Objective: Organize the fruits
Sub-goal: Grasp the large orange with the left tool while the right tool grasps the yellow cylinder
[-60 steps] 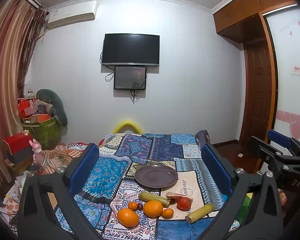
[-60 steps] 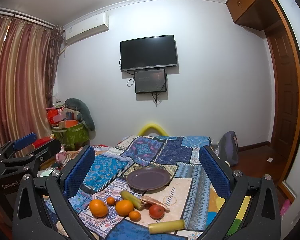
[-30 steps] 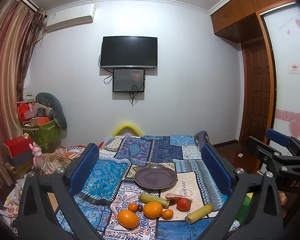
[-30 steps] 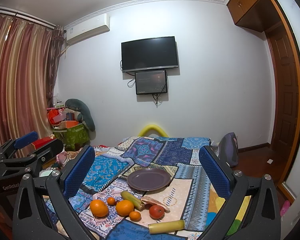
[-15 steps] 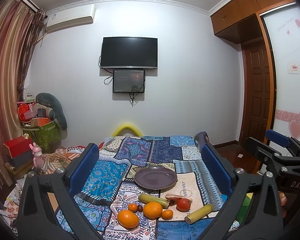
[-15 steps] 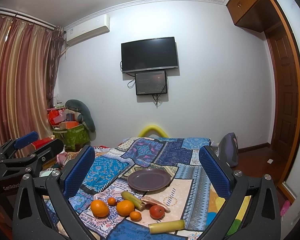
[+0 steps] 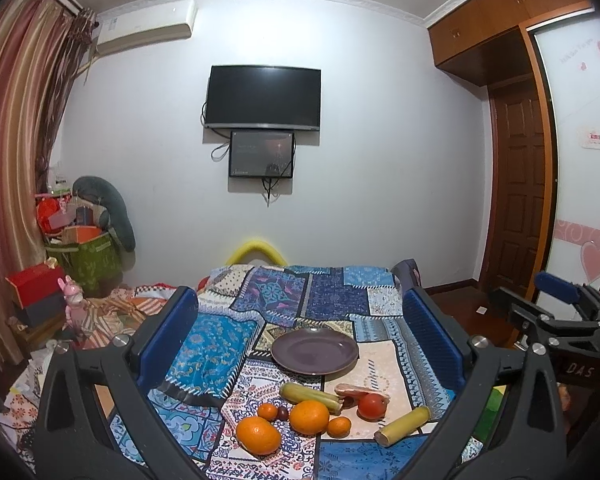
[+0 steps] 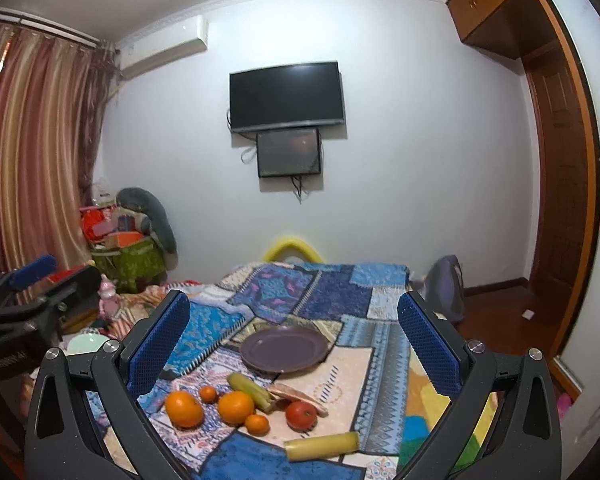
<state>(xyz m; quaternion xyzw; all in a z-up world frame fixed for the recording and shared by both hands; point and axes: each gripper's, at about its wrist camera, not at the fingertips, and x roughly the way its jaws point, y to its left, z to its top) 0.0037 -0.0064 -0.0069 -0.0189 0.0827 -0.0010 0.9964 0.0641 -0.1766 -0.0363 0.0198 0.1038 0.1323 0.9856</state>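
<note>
— What has changed?

— Almost nothing: my left gripper (image 7: 300, 340) and right gripper (image 8: 294, 340) still hover open and empty. The oranges (image 7: 309, 417) and tomato (image 7: 372, 406) lie near me; the empty plate (image 7: 315, 351) sits just beyond. Sorting hasn't begun.

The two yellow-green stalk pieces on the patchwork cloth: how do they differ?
The stalk piece nearer the plate lies just behind the big orange and looks greener; the front stalk piece lies alone right of the tomato and is paler yellow. They slant opposite ways. Both are short cylinders lying flat on the cloth, neither on the purple plate.
</note>
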